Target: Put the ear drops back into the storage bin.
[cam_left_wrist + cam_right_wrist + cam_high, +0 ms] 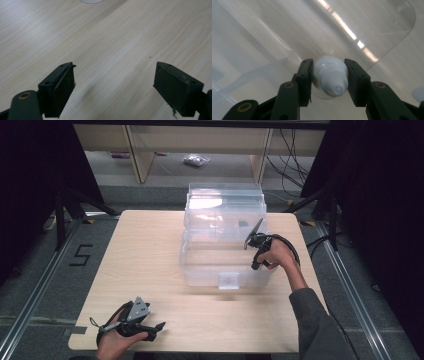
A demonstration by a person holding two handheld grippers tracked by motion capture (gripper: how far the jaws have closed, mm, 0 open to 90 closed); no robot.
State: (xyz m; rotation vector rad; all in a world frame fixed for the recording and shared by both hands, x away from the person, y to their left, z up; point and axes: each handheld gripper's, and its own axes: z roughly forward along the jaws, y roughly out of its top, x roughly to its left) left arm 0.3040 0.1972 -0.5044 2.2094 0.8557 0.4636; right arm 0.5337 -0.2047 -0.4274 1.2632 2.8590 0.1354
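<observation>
- White plastic bottle (pixel 330 76), capped and rounded, is pinched between the two black jaws of the right gripper (pixel 329 80); the cap end is turned toward the gripper's camera in the right gripper view.
- Both pads are pressed against the bottle's sides, one on each flank.
- The bottle is held inside the clear plastic storage box (pixel 200 270), above its transparent floor, through which the wood grain of the desk is seen.
- In the high view the right gripper (pixel 256 251) is reached down into the box at its right side, with the person's right hand (pixel 277 255) wrapped around the handle and a black cable looped behind it.
- The box is stood on the far middle part of the desk (pixel 150 250), its hinged lid (pixel 225 195) thrown back toward the far edge; a small clear latch (pixel 229 281) is set on its near wall.
- The left gripper (pixel 159 326) is rested near the desk's near left corner, held by the left hand (pixel 117 340), a grey three-cornered plate on its top.
- In the left gripper view its jaws are spread wide over bare wood, with nothing between them.
- A digit 5 (pixel 81 255) is marked on the floor left of the desk.
</observation>
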